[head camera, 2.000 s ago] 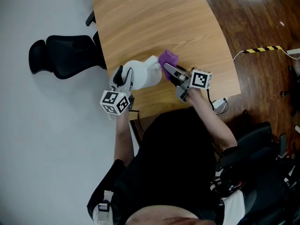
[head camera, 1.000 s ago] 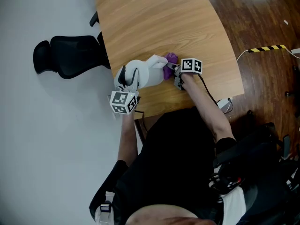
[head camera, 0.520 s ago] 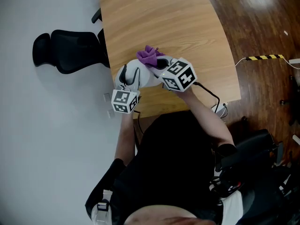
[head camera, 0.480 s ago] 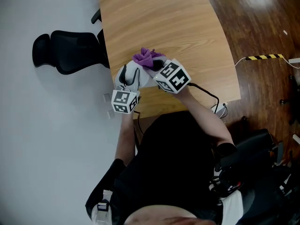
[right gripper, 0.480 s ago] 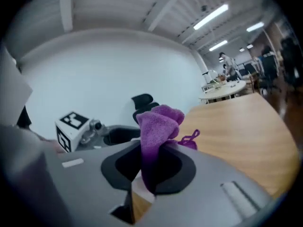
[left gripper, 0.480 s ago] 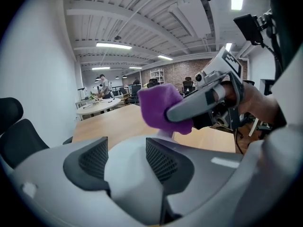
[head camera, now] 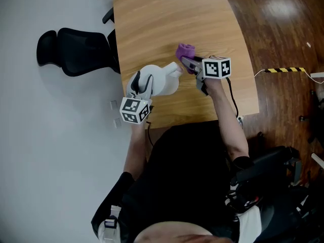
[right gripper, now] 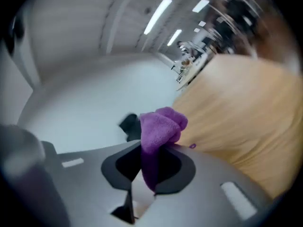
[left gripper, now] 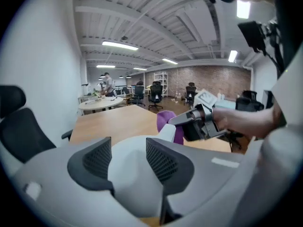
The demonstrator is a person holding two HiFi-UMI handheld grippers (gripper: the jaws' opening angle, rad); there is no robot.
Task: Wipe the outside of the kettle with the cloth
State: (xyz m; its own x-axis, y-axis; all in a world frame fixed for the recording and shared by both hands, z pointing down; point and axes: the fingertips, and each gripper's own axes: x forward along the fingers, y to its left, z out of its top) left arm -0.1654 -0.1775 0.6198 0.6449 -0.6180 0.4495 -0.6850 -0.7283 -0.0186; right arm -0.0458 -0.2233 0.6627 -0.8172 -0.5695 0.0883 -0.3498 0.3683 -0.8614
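The left gripper (head camera: 137,86) has its jaws closed on the white kettle (head camera: 162,81), which is at the near side of the wooden table (head camera: 167,14). The right gripper (head camera: 188,62) pinches the purple cloth (head camera: 185,50) tight. The cloth is right beside the kettle's spout (head camera: 176,68).

A curved wooden bench (head camera: 167,14) stands between a pale surface at left and dark glossy wood floor (head camera: 283,29) at right, crossed by striped tape (head camera: 286,70). A black chair (head camera: 76,52) sits beside it. Strip lights (left gripper: 118,45) line the white ceiling; the far wall (left gripper: 208,79) is brick.
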